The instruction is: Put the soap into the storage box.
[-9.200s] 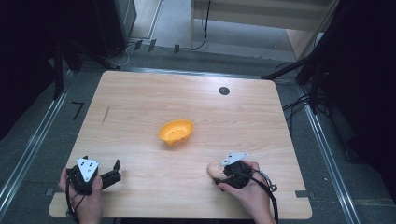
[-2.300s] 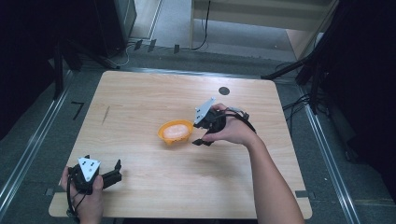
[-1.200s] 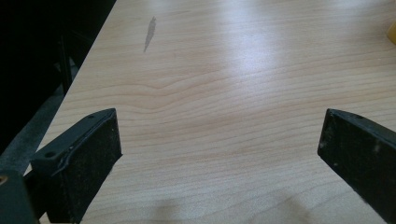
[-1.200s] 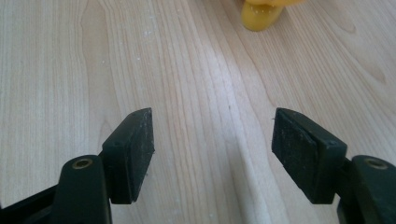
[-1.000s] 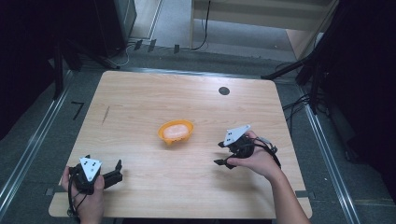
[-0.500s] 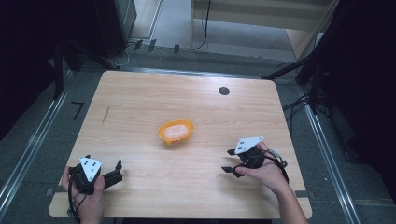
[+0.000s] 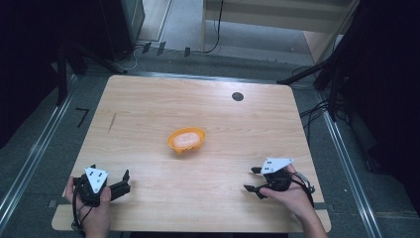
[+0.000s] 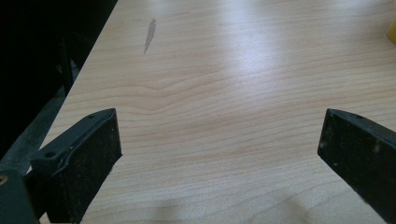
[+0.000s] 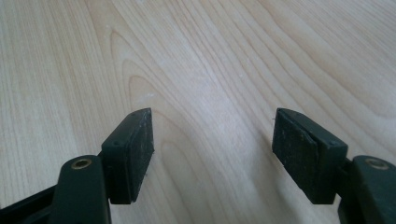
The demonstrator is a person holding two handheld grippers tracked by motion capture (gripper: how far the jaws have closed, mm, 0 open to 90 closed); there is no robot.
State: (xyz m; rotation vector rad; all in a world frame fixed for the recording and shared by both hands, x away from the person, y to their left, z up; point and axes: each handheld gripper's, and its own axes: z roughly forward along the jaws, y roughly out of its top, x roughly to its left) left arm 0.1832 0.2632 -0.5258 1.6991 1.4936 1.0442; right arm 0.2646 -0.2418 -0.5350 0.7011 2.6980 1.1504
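An orange bowl (image 7: 186, 140) sits near the middle of the wooden table (image 7: 148, 104), and a pale rounded object (image 7: 186, 139) lies inside it. My right gripper (image 7: 250, 179) rests open near the front right edge, well clear of the bowl, jaws pointing left with nothing between them. In the right gripper view its jaws (image 9: 212, 149) stand apart over bare wood. My left gripper (image 7: 125, 181) is at the front left corner, also open and empty. The left gripper view shows its jaws (image 8: 219, 154) wide apart, with a sliver of the bowl (image 8: 391, 33) at the right edge.
A small dark round grommet (image 7: 237, 96) is set in the table's far right part. A dark streak (image 7: 112, 122) marks the wood at the left. Metal rails and cables run along the floor around the table. A wooden cabinet (image 7: 277, 15) stands behind.
The right gripper carried the pale object from the front right to the bowl, let it go there, then drew back to the front right edge. The left gripper stayed put.
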